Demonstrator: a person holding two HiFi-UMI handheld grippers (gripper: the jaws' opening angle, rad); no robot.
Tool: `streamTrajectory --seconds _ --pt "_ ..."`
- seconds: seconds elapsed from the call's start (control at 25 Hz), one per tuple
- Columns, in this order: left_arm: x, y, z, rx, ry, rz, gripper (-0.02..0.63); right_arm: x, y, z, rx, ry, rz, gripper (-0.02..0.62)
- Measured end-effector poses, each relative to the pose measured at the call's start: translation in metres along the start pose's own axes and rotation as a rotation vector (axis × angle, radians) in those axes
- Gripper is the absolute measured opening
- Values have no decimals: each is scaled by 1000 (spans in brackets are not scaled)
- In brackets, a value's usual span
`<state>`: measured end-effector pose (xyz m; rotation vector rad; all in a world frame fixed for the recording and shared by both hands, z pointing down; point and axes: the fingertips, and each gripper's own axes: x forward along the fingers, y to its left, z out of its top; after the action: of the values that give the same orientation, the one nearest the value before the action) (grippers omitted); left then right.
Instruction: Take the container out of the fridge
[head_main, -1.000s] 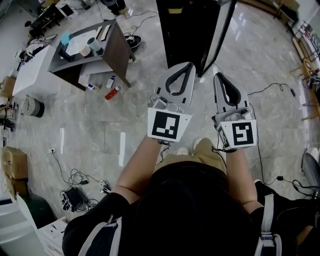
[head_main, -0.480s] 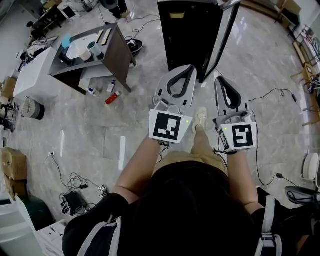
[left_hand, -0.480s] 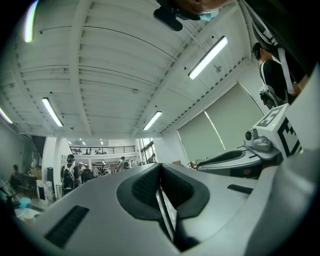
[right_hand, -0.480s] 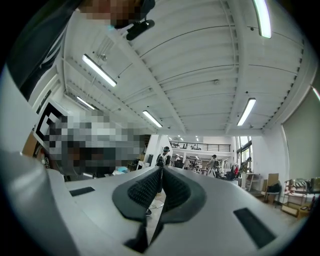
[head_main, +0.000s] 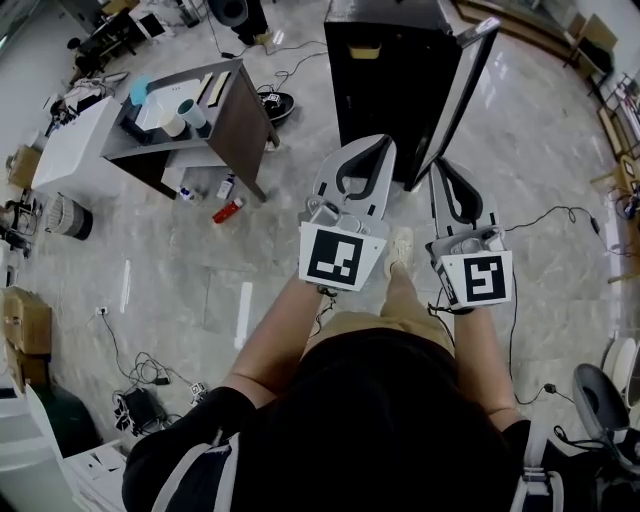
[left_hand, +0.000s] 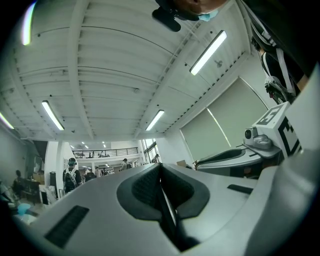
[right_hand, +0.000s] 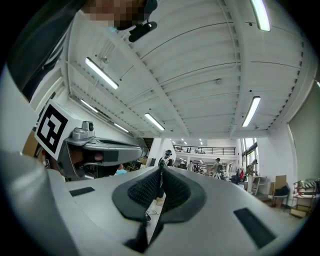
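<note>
Pale marble floor (head_main: 180, 270), cables (head_main: 150, 355) trailing across it. Black fridge (head_main: 380, 90) stands just ahead of the person, its door (head_main: 462, 95) swung open; whether the container sits inside cannot be told. Person's left hand-held gripper (head_main: 372, 145) and right hand-held gripper (head_main: 440, 168) are side by side, pointing toward the fridge, clear of it. Both have jaws pressed together, nothing between them.

— What's lying on the marble floor (head_main: 180, 270)?
— A red bottle (head_main: 228, 210) on its side, with a white bottle (head_main: 224, 187) just beside it, both near the brown-sided cart (head_main: 243, 115).
— Anything on the cart?
— Two cups close together, one teal inside (head_main: 186, 108), one white (head_main: 171, 126).
— And further left?
— A cardboard box (head_main: 27, 322) and tangled cables (head_main: 150, 400).
</note>
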<state>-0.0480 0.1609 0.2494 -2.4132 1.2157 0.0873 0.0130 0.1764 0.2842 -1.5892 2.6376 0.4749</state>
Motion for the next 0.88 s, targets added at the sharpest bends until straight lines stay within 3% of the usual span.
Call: streamTrajectory --seconds 0.28,0.52,0.88 --pt "116 39 -68 60 40 42 23 103 -76 -55 6 -32 63 41" --pt "211 88 -113 51 78 87 23 202 -152 -84 40 -33 95 41" --pt "296 128 -168 33 152 108 23 281 -204 -123 100 -5 144 41"
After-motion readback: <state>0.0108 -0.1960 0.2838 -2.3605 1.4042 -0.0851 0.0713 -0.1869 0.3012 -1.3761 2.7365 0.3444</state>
